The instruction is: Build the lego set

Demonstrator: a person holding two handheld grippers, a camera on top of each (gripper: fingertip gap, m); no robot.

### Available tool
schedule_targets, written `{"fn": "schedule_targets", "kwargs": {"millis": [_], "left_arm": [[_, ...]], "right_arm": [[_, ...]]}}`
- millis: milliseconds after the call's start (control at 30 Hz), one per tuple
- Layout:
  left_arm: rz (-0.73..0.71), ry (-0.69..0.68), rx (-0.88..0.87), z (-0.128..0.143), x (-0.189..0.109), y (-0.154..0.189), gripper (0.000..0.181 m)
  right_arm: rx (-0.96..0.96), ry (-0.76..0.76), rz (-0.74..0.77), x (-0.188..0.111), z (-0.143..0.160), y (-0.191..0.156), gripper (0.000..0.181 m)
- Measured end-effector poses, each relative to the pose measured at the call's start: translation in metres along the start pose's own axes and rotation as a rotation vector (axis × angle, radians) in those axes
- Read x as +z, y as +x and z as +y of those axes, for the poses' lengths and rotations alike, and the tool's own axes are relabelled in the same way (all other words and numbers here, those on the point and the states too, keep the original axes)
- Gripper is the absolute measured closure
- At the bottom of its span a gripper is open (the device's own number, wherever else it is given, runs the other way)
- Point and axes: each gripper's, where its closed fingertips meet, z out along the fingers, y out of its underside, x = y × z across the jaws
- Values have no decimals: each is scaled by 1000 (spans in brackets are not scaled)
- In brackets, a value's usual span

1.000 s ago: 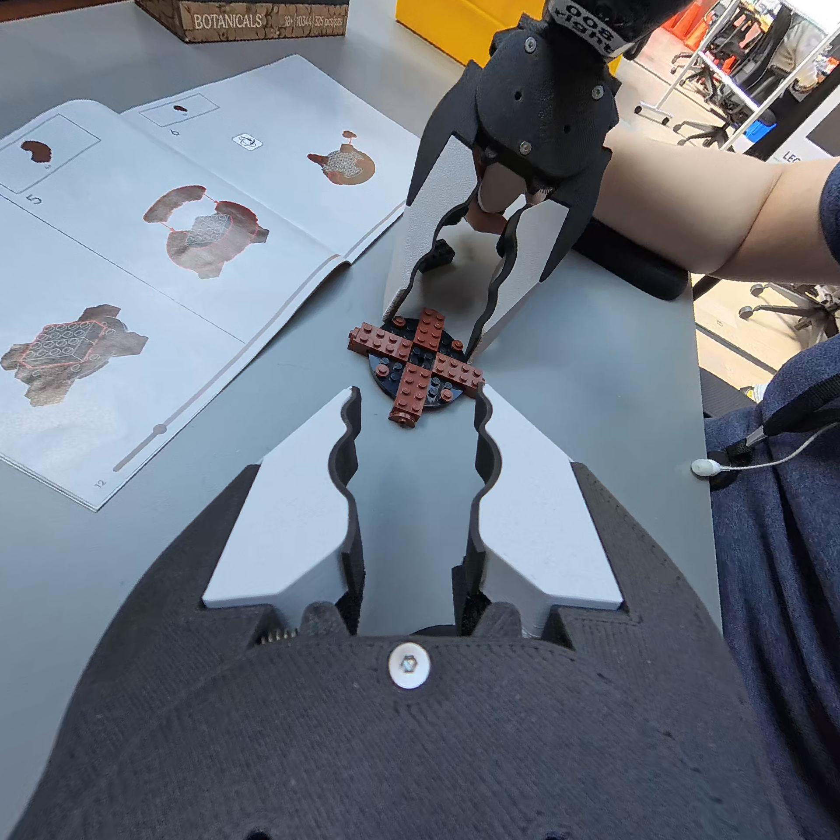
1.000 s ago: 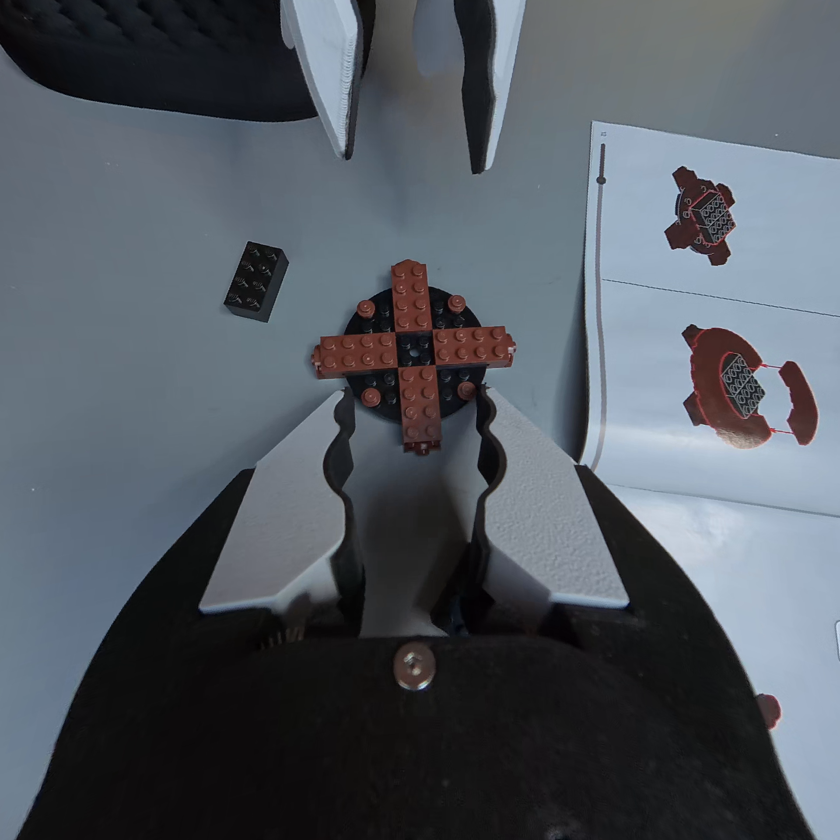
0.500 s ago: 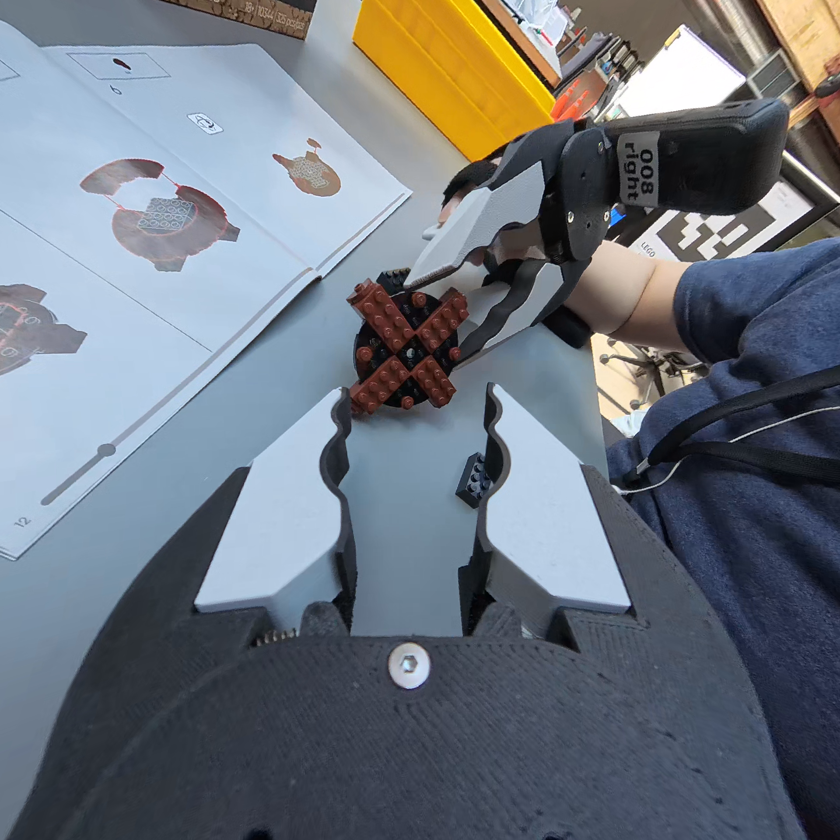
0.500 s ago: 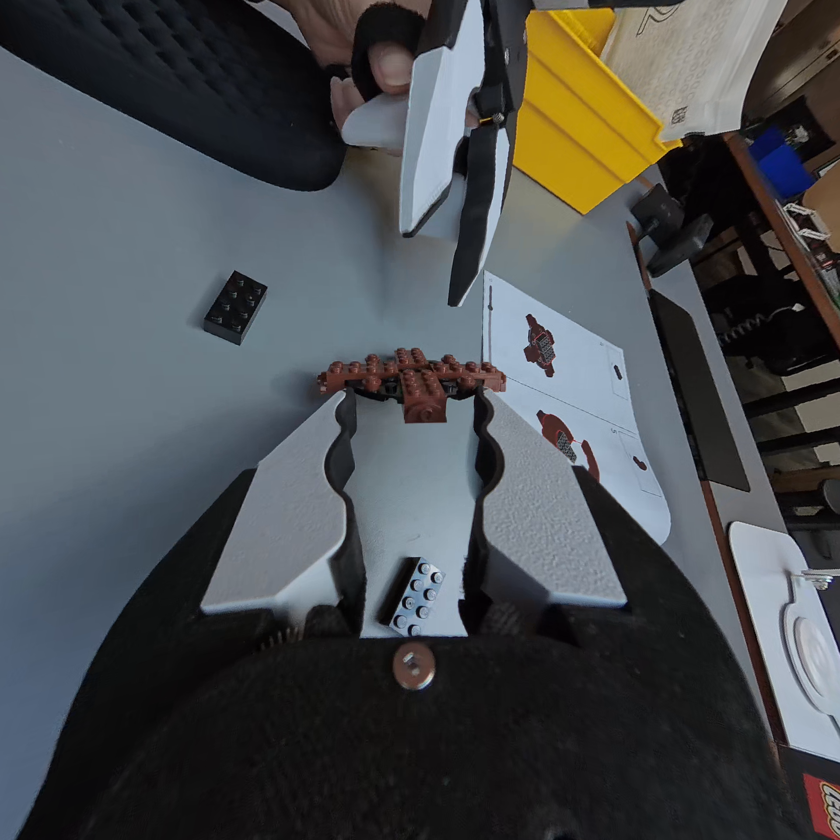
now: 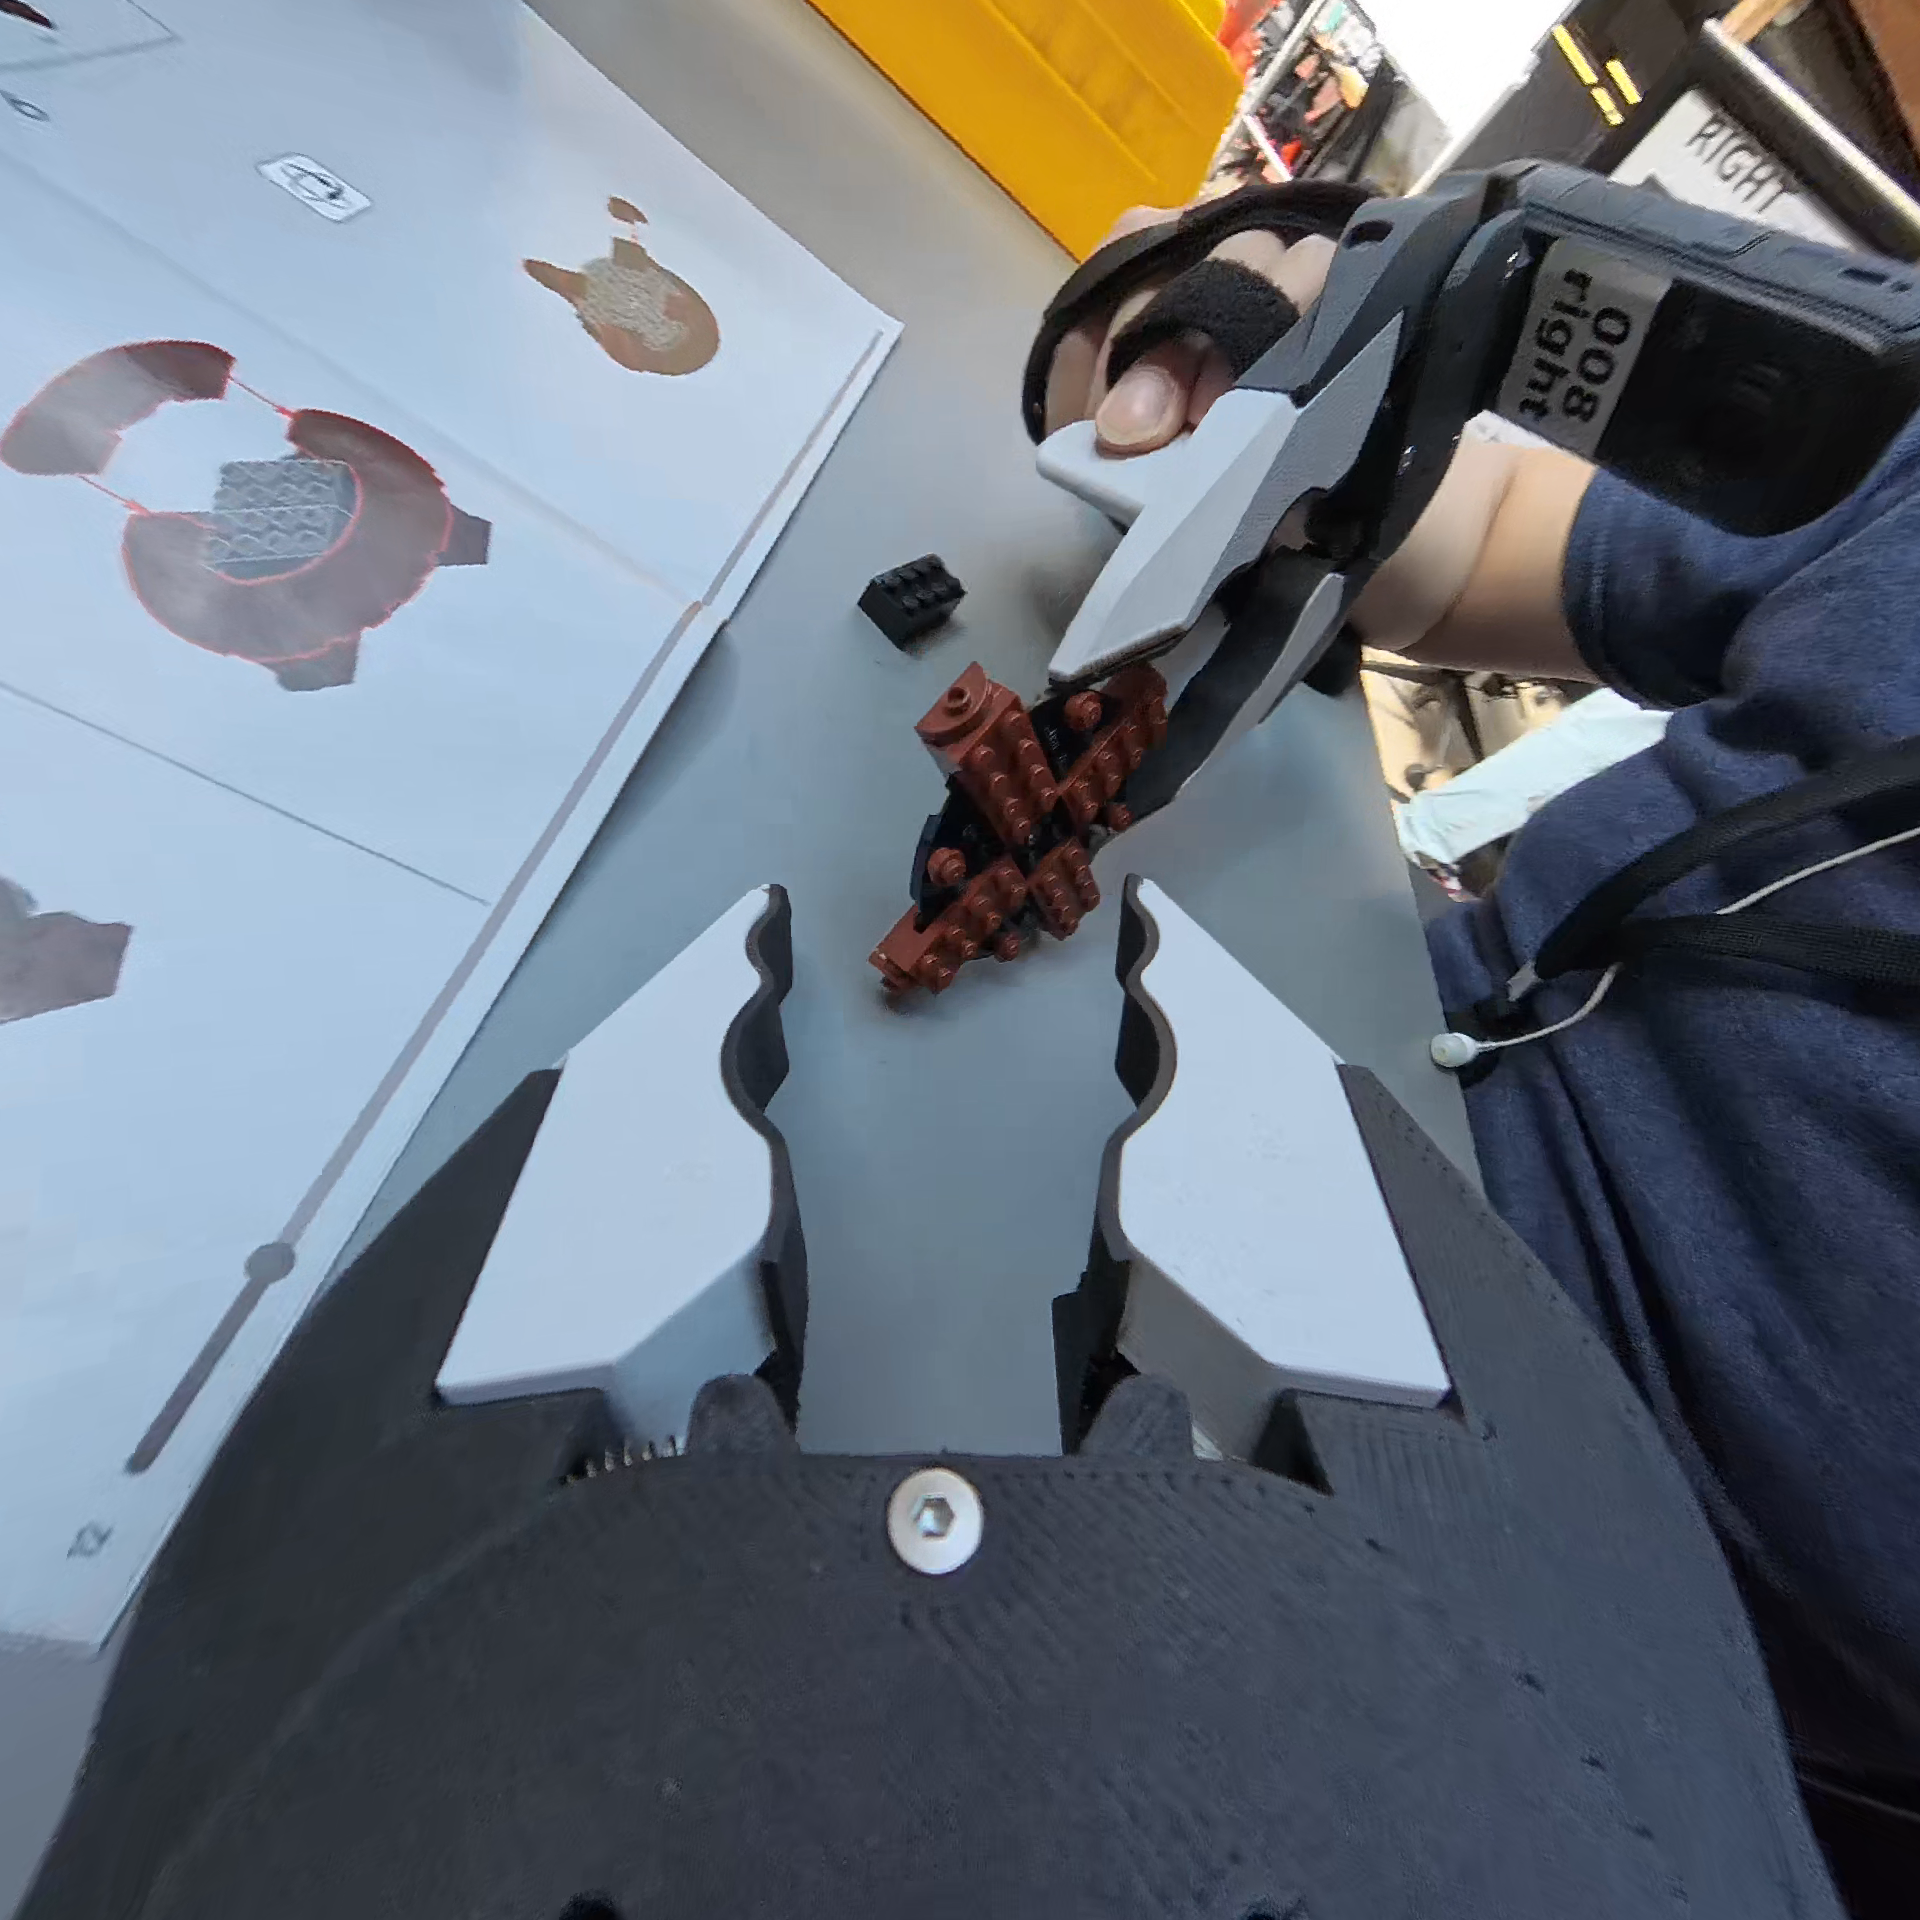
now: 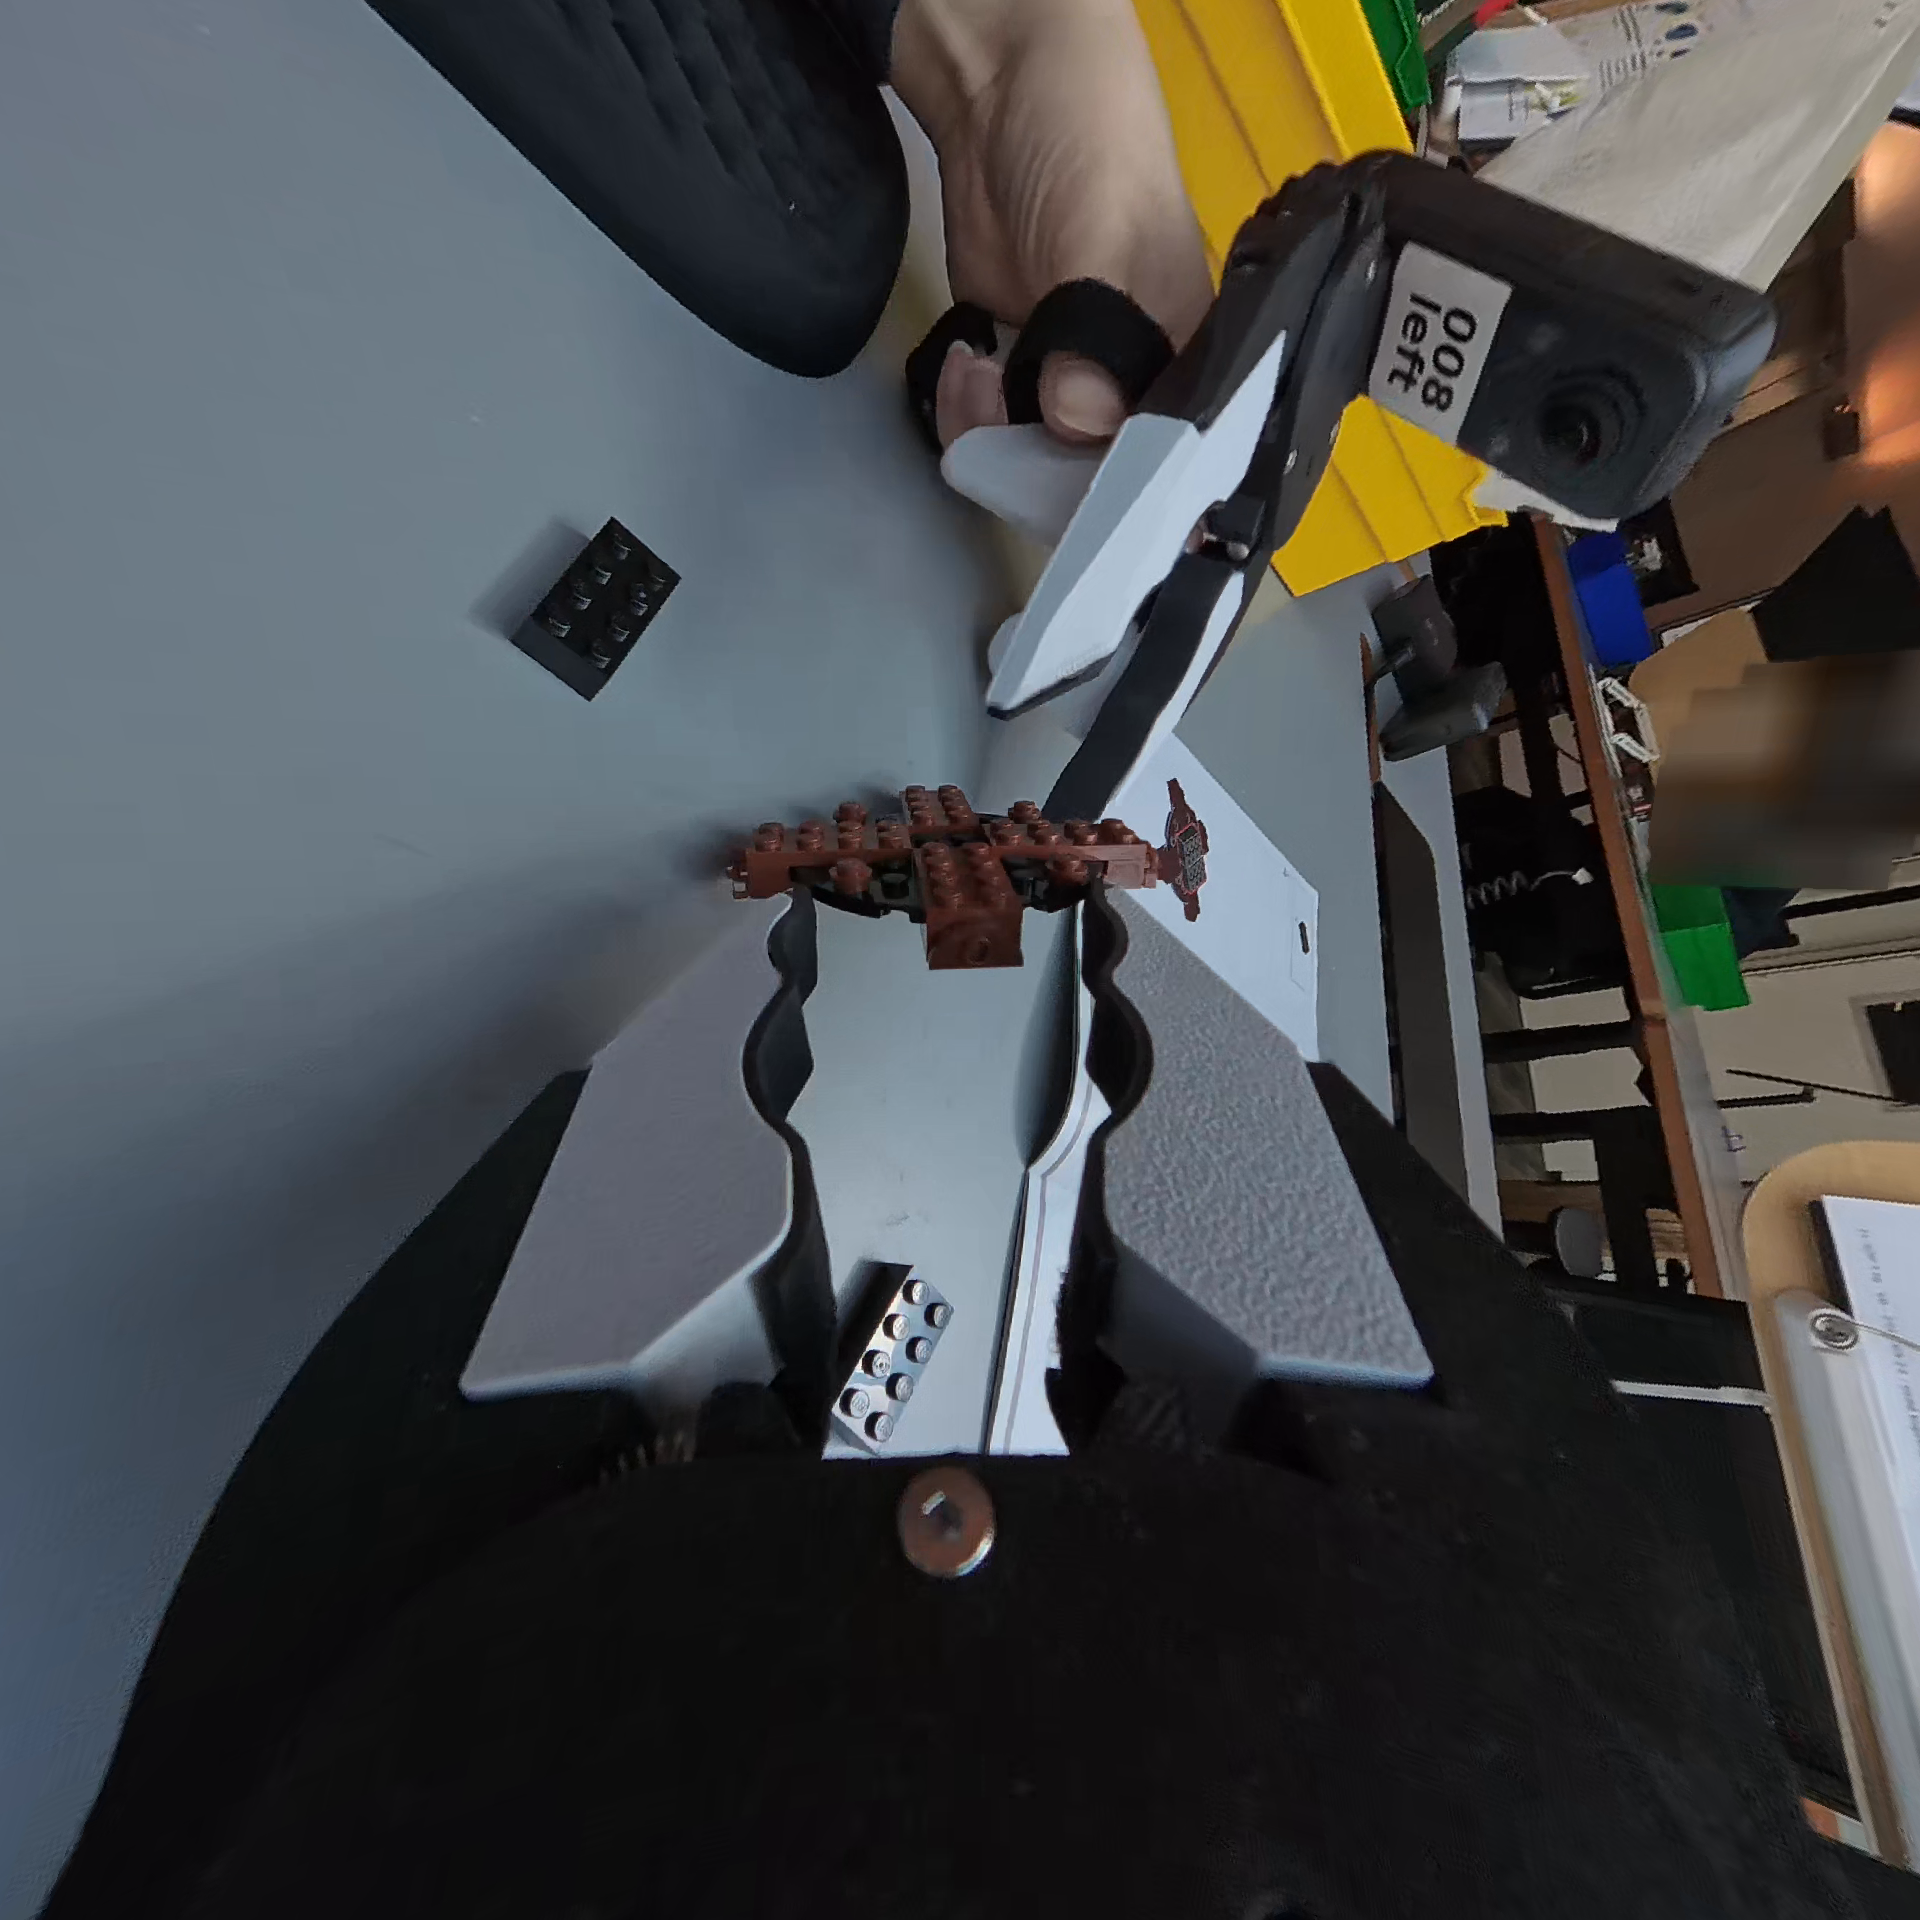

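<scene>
Left gripper (image 5: 951, 914): lower centre of the left wrist view, fingers spread wide, nothing between them.
Assembly (image 5: 1023, 831): black round plate with a red-brown cross of plates, just past the left fingertips at frame centre, tilted up on edge.
Right gripper (image 6: 935, 904): its fingertips straddle the assembly's rim in its own view; seemingly pinching it, contact not clear.
Handling: light, rigid, studded plastic; the cross arms could probably pop off if levered, so hold the black rim or a plate's flat faces.
Black brick (image 5: 912, 600): loose on the grey table (image 5: 935, 1195), beyond the assembly, upper centre.
Grey brick (image 6: 894, 1361): on the table, low between the right fingers.
Instruction booklet (image 5: 312, 623): open, left and upper left.
Yellow bin (image 5: 1039, 114): top edge, farthest.
</scene>
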Motion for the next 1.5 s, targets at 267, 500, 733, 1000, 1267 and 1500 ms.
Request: {"fn": "schedule_targets", "kwargs": {"millis": [267, 500, 733, 1000, 1267, 1500], "left_arm": [[151, -37, -43, -7, 10, 5, 136], [118, -107, -10, 4, 19, 6, 167], [126, -38, -15, 2, 9, 15, 176], [116, -25, -251, 9, -3, 6, 176], [139, -14, -384, 11, -4, 0, 176], [134, 13, -448, 9, -5, -6, 176]], "right_arm": [[-81, 18, 29, -1, 1, 1, 130], [35, 24, -4, -1, 9, 4, 130], [416, 74, -150, -22, 23, 10, 125], [919, 35, -358, -4, 31, 2, 118], [754, -137, -161, 28, 7, 19, 82], [761, -331, -135, 57, 16, -1, 107]]}}
